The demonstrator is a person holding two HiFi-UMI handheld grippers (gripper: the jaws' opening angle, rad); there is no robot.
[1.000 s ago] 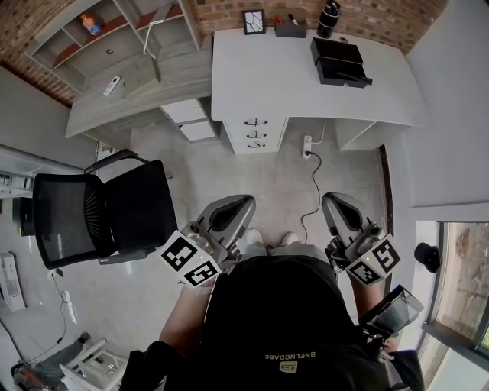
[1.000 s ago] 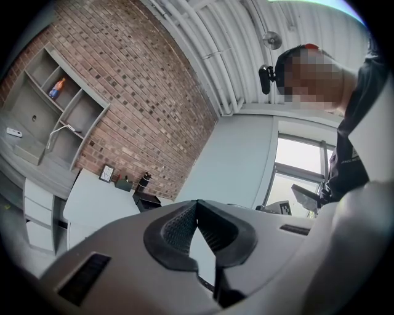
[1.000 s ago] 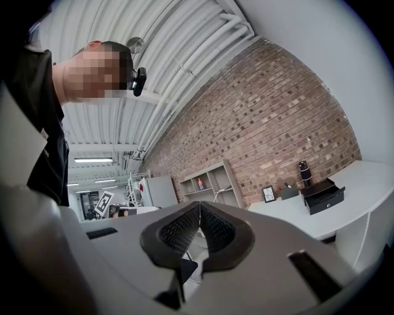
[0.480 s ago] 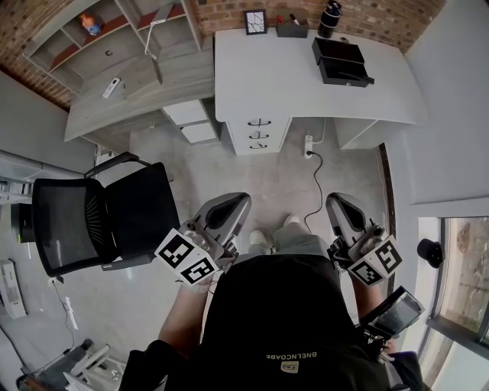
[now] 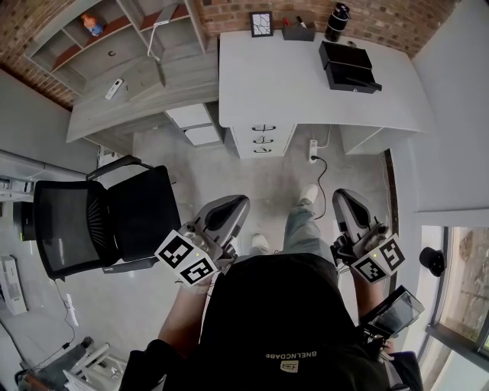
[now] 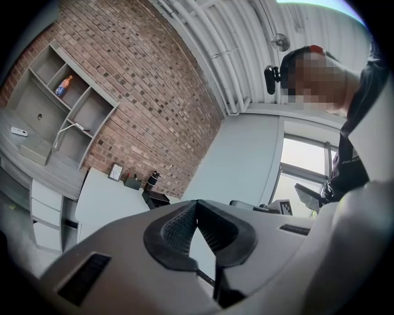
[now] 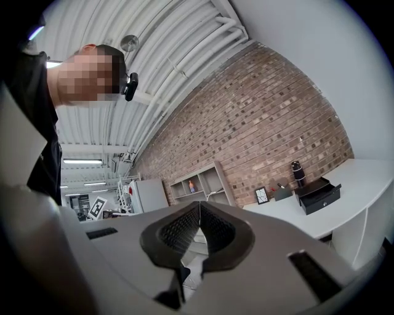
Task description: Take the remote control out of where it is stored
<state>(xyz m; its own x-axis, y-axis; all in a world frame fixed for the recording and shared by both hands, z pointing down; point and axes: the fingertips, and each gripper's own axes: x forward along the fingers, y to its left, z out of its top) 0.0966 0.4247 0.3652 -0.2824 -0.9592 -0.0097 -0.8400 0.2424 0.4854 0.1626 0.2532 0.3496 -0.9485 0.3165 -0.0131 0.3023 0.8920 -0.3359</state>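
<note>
I see no remote control for certain. A small white remote-like bar [image 5: 113, 88] lies on the grey shelf desk [image 5: 137, 107] at the far left, and shows tiny in the left gripper view [image 6: 19, 131]. The white desk [image 5: 306, 84] has a three-drawer unit [image 5: 263, 139], all drawers closed. My left gripper [image 5: 238, 203] and right gripper [image 5: 341, 195] are held near the person's waist, far from both desks. Both point level toward the brick wall. The left gripper [image 6: 197, 203] and the right gripper [image 7: 198, 205] are shut with nothing between the pads.
A black office chair [image 5: 99, 221] stands on the left, close to my left gripper. On the white desk are a black box [image 5: 349, 66], a picture frame [image 5: 261, 23] and a dark bottle [image 5: 336, 21]. A power strip with cable [image 5: 313, 149] lies on the floor before the drawers.
The person has stepped toward the white desk, one leg swinging forward. The desks sit slightly lower in the head view. Both grippers stay shut and have shifted a little.
</note>
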